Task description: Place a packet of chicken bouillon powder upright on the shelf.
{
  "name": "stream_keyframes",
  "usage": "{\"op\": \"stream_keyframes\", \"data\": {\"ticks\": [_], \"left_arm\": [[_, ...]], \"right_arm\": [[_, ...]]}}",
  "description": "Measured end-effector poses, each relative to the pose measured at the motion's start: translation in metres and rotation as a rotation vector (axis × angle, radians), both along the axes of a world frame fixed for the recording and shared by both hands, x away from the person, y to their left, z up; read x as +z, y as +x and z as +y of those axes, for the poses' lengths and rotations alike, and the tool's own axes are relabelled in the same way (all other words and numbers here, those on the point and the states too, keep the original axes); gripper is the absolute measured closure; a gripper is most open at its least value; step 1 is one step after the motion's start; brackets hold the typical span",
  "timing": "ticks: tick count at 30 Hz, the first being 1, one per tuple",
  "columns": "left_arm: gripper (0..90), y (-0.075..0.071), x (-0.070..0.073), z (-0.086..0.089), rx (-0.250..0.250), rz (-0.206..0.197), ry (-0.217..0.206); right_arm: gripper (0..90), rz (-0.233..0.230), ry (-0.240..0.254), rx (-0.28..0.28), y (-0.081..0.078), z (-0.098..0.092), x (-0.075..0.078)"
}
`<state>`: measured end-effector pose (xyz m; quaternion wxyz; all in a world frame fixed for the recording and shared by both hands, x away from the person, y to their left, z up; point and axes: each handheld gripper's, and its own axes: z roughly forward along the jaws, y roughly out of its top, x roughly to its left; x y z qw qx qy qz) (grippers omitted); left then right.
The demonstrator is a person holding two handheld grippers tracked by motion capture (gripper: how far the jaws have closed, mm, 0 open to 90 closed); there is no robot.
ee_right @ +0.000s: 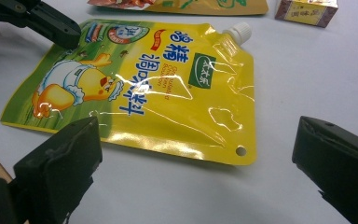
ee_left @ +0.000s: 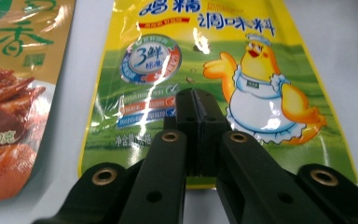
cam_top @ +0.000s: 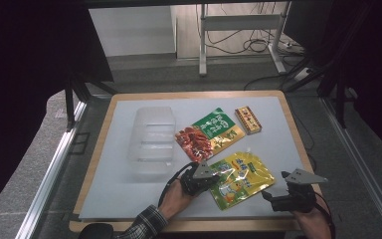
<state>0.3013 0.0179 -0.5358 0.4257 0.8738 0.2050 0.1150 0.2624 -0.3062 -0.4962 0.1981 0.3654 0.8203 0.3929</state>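
Observation:
A yellow seasoning pouch [cam_top: 241,178] with a cartoon chicken and a white spout cap [ee_right: 239,31] lies flat at the front right of the white mat. My left gripper [cam_top: 214,181] is shut, its jaws pressed together with their tips over the pouch's [ee_left: 168,60] bottom edge; nothing shows between them. In the right gripper view its black tip [ee_right: 70,37] rests at the pouch's [ee_right: 158,93] far left corner. My right gripper [cam_top: 273,199] stands open just right of the pouch; in its own view the gripper [ee_right: 191,154] has wide-apart jaws facing the pouch's near edge.
A green and red snack bag [cam_top: 209,133] lies behind the pouch, with a small printed box [cam_top: 248,120] to its right. A clear plastic container [cam_top: 151,139] stands at the left of the mat. The table's wooden rim [cam_top: 194,94] surrounds the mat.

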Motion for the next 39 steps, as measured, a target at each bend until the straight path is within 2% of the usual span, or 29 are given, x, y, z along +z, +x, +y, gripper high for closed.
{"op": "stream_keyframes", "data": {"ticks": [4,7,12,19,23,26,27,29,30,39], "left_arm": [[90.0,-0.002,-0.001,0.000,0.003,-0.012,0.015],[90.0,-0.002,-0.001,0.001,0.002,-0.004,0.018],[90.0,0.000,-0.002,0.004,0.007,0.032,0.002],[90.0,-0.001,-0.003,0.005,0.011,0.040,0.000],[90.0,-0.002,-0.003,0.006,0.016,0.044,0.005],[90.0,-0.003,-0.003,0.006,0.021,0.041,0.017],[90.0,-0.004,-0.004,0.006,0.027,0.048,0.005],[90.0,-0.003,-0.004,0.008,0.022,0.055,0.020],[90.0,-0.004,-0.005,0.008,0.028,0.060,0.011],[90.0,-0.005,-0.005,0.008,0.028,0.046,0.020]], "right_arm": [[1.4,0.004,-0.005,0.002,0.001,0.000,0.000],[1.4,0.021,-0.008,-0.001,0.004,-0.001,-0.001],[1.4,0.053,0.016,-0.012,0.011,-0.007,-0.002],[1.1,0.107,0.065,-0.003,0.024,-0.009,-0.006],[1.1,0.137,0.099,0.011,0.033,-0.007,-0.011],[1.1,0.153,0.090,0.017,0.040,-0.003,-0.014],[1.1,0.162,0.091,0.020,0.043,-0.002,-0.015],[1.0,0.169,0.097,0.026,0.049,-0.001,-0.016],[1.0,0.176,0.103,0.034,0.052,0.000,-0.017],[1.1,0.238,0.121,0.074,0.073,0.011,-0.026]]}}
